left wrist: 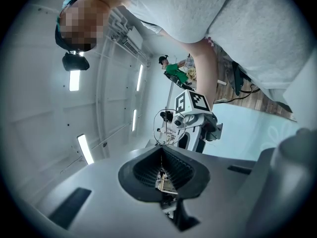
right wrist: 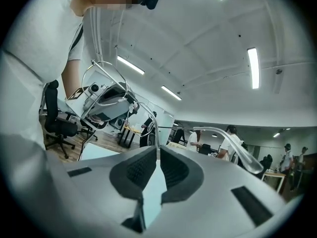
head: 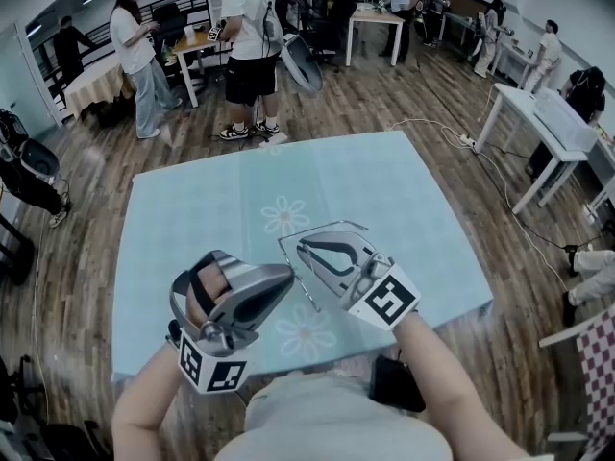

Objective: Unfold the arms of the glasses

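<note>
Thin wire-rimmed glasses [head: 322,230] hang in the air over the light blue tablecloth [head: 413,209], held between both grippers. My left gripper [head: 286,279] is shut on the frame. In the left gripper view the wire runs up from the closed pads [left wrist: 153,170] to a round lens rim [left wrist: 169,125]. My right gripper [head: 304,248] is shut on a thin wire part of the glasses [right wrist: 157,133]. In the right gripper view a clear curved arm tip [right wrist: 237,150] sticks out to the right. The two grippers face each other, tips close together.
The table's near edge [head: 317,353] is just in front of the person's body. Several people [head: 252,36] stand by desks at the back. A white table [head: 538,123] and a floor cable [head: 500,176] lie to the right; an office chair [right wrist: 57,120] stands nearby.
</note>
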`<move>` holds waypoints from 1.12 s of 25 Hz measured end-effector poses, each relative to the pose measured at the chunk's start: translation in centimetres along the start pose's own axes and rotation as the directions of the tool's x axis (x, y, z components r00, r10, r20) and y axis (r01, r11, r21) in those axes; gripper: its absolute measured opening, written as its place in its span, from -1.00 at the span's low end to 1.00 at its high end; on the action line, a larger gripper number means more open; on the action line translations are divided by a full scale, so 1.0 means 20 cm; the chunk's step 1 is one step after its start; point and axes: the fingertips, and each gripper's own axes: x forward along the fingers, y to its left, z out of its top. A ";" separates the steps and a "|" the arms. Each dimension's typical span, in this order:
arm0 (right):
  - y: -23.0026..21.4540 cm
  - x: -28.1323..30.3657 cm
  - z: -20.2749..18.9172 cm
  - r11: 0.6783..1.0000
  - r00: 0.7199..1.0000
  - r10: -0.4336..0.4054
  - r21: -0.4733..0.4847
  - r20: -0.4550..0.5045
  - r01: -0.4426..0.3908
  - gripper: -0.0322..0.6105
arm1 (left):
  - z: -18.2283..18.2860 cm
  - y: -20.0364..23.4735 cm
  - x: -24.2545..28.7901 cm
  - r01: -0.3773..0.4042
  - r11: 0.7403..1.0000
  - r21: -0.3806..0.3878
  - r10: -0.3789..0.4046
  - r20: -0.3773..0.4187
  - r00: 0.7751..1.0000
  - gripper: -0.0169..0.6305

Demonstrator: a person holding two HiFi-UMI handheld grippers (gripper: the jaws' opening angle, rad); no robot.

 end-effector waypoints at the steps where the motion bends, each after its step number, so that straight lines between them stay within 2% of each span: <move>1: 0.00 -0.01 0.00 1.000 1.000 -0.006 0.010 0.004 0.006 -0.81 | 0.00 0.00 -0.01 0.002 1.000 0.000 -0.002 -0.002 1.000 -0.91; 5: 0.00 -0.01 0.01 0.999 1.000 -0.028 0.042 0.011 0.027 -0.81 | -0.01 0.01 -0.04 0.001 1.000 0.000 -0.001 -0.010 1.000 -0.91; 22: -0.07 -0.11 -0.07 0.992 0.994 -0.099 0.070 -0.036 0.101 -0.81 | -0.07 0.00 -0.03 0.005 0.999 0.050 -0.002 -0.066 0.998 -0.91; 28: -0.10 -0.13 -0.07 0.990 0.992 -0.116 0.075 -0.040 0.119 -0.81 | -0.12 0.02 -0.04 0.000 0.999 0.046 0.004 -0.087 0.996 -0.91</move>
